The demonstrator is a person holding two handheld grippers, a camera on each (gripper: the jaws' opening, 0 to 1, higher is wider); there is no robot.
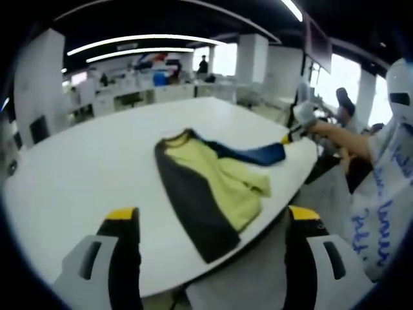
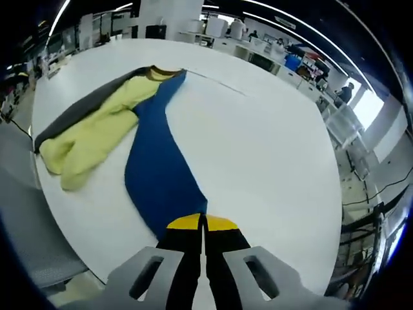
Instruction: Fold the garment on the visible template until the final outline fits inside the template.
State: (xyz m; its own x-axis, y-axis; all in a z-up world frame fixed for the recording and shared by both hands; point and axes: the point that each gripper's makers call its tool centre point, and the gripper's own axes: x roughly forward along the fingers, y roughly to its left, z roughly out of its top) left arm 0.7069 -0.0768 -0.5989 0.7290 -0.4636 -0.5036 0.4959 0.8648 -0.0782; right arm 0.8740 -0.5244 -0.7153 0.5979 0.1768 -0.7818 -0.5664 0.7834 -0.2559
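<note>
Left gripper (image 1: 213, 219): jaws wide apart, holding nothing.
Right gripper (image 2: 202, 223): closed on blue sleeve (image 2: 158, 161) of garment (image 1: 206, 187).
Worktop (image 1: 84, 168): white.

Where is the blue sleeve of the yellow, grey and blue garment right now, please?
In the right gripper view, the blue sleeve stretches over the white table from the yellow body to the right gripper, which is shut on its end.

Left gripper (image 1: 213, 223) held back, jaws spread wide; right gripper (image 2: 201, 223) extended, jaws pinched together
</note>
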